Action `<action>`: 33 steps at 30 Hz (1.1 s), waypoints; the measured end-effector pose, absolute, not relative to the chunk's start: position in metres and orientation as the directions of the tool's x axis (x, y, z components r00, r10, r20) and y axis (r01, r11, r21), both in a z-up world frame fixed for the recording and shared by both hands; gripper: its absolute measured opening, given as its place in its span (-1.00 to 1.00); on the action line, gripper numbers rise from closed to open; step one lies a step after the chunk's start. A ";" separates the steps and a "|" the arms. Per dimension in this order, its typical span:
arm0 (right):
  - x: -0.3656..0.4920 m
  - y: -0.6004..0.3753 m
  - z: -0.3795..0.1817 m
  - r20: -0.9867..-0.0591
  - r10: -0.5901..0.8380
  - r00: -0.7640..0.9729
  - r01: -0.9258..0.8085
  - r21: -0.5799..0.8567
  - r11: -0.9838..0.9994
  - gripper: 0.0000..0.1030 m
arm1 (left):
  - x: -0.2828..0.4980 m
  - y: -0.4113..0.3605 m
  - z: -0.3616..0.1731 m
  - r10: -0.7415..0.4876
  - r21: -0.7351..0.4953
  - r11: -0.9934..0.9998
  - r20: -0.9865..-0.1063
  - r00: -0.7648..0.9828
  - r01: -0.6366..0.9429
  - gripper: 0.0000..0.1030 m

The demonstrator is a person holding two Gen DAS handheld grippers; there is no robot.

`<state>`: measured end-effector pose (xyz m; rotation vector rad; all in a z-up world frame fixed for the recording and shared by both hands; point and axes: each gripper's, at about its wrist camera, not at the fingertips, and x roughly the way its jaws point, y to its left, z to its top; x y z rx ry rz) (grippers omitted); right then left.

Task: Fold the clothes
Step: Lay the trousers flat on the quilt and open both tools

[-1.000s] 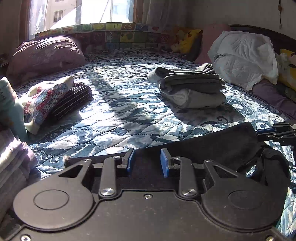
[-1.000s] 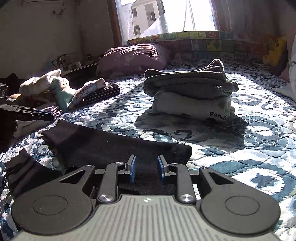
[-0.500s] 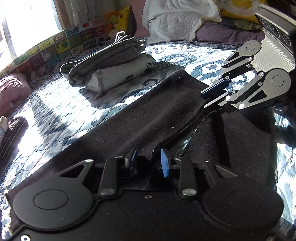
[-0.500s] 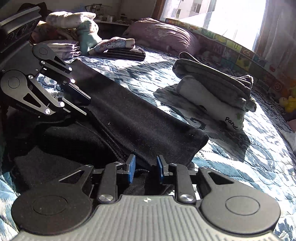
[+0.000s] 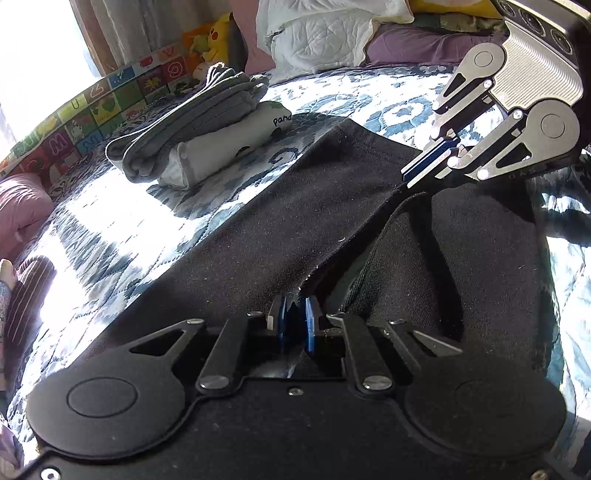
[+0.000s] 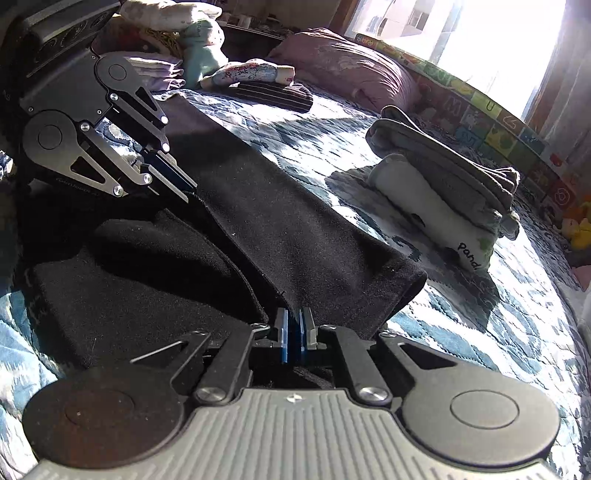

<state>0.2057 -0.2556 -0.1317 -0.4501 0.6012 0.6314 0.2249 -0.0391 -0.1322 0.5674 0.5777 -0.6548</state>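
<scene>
This is a bedroom in a home. A bed (image 5: 369,92) covered by a blue-and-white patterned quilt fills both views. Pillows (image 5: 325,33) in white and purple are heaped at one end, and a purple cushion (image 6: 343,70) lies near a bright, sunlit window (image 6: 480,33). A colourful alphabet play mat (image 5: 92,103) stands along the bed's edge, with a yellow plush toy (image 5: 214,37) beside it. Folded clothes (image 6: 443,184) sit stacked on the quilt.

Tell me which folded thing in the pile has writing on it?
The white one at the bottom of the pile, under the grey ones. Black letters show on its end; the grey ones show none.
</scene>
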 end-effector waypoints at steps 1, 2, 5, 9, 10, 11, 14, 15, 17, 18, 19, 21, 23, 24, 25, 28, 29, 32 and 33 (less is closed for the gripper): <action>0.207 -0.265 -0.127 -0.632 0.443 0.636 -0.660 -0.149 0.736 -0.81 | 0.225 -0.031 -0.126 -0.420 0.260 0.657 -0.653 0.630 0.707 -0.79; 0.208 -0.273 -0.123 -0.620 0.470 0.629 -0.657 -0.100 0.747 -0.81 | 0.227 -0.021 -0.118 -0.449 0.214 0.668 -0.648 0.615 0.713 -0.79; 0.214 -0.283 -0.114 -0.557 0.514 0.653 -0.618 0.001 0.786 -0.81 | 0.238 0.008 -0.098 -0.498 0.079 0.750 -0.585 0.640 0.656 -0.78; 0.231 -0.267 -0.121 -0.530 0.509 0.678 -0.573 0.053 0.818 -0.81 | 0.259 0.014 -0.104 -0.517 -0.113 0.823 -0.555 0.651 0.557 -0.78; 0.236 -0.260 -0.127 -0.559 0.492 0.667 -0.571 0.040 0.820 -0.81 | 0.261 0.009 -0.110 -0.513 -0.123 0.826 -0.569 0.643 0.550 -0.78; 0.239 -0.253 -0.136 -0.610 0.460 0.645 -0.578 0.005 0.816 -0.81 | 0.261 -0.001 -0.120 -0.487 -0.082 0.822 -0.614 0.621 0.563 -0.78; 0.239 -0.248 -0.143 -0.645 0.421 0.638 -0.583 -0.047 0.811 -0.81 | 0.249 -0.025 -0.141 -0.388 0.132 0.783 -0.660 0.643 0.608 -0.79; 0.239 -0.249 -0.143 -0.645 0.414 0.642 -0.578 -0.053 0.814 -0.78 | 0.251 -0.024 -0.138 -0.388 0.113 0.792 -0.666 0.637 0.600 -0.79; 0.235 -0.253 -0.140 -0.628 0.402 0.666 -0.568 -0.078 0.819 -0.76 | 0.254 -0.012 -0.131 -0.427 0.045 0.803 -0.652 0.627 0.594 -0.78; 0.233 -0.256 -0.136 -0.617 0.412 0.670 -0.563 -0.061 0.824 -0.76 | 0.255 -0.003 -0.128 -0.427 0.025 0.817 -0.645 0.634 0.576 -0.78; 0.229 -0.259 -0.132 -0.598 0.427 0.678 -0.559 -0.043 0.828 -0.76 | 0.255 0.006 -0.123 -0.425 0.011 0.829 -0.638 0.642 0.560 -0.78; 0.219 -0.263 -0.120 -0.551 0.462 0.695 -0.563 -0.018 0.826 -0.69 | 0.252 0.024 -0.113 -0.440 -0.039 0.844 -0.619 0.650 0.535 -0.78; 0.205 -0.257 -0.111 -0.527 0.511 0.679 -0.605 -0.008 0.796 -0.69 | 0.244 0.039 -0.105 -0.481 -0.114 0.842 -0.600 0.639 0.527 -0.78; 0.199 -0.253 -0.111 -0.533 0.517 0.669 -0.619 -0.015 0.785 -0.70 | 0.238 0.045 -0.102 -0.480 -0.121 0.846 -0.595 0.645 0.519 -0.78; 0.193 -0.248 -0.112 -0.548 0.514 0.660 -0.629 -0.028 0.777 -0.70 | 0.232 0.049 -0.100 -0.465 -0.115 0.856 -0.594 0.656 0.503 -0.78; 0.179 -0.246 -0.120 -0.588 0.480 0.651 -0.608 -0.025 0.794 -0.65 | 0.215 0.072 -0.099 -0.418 -0.131 0.892 -0.605 0.678 0.433 -0.77; 0.175 -0.249 -0.121 -0.591 0.465 0.659 -0.584 -0.014 0.811 -0.58 | 0.210 0.080 -0.099 -0.394 -0.137 0.907 -0.607 0.690 0.398 -0.76; 0.158 -0.264 -0.121 -0.560 0.427 0.710 -0.471 0.073 0.879 -0.33 | 0.191 0.106 -0.099 -0.314 -0.162 0.948 -0.606 0.731 0.273 -0.60; 0.149 -0.270 -0.120 -0.541 0.415 0.731 -0.433 0.102 0.896 -0.26 | 0.184 0.115 -0.099 -0.289 -0.174 0.957 -0.604 0.743 0.231 -0.55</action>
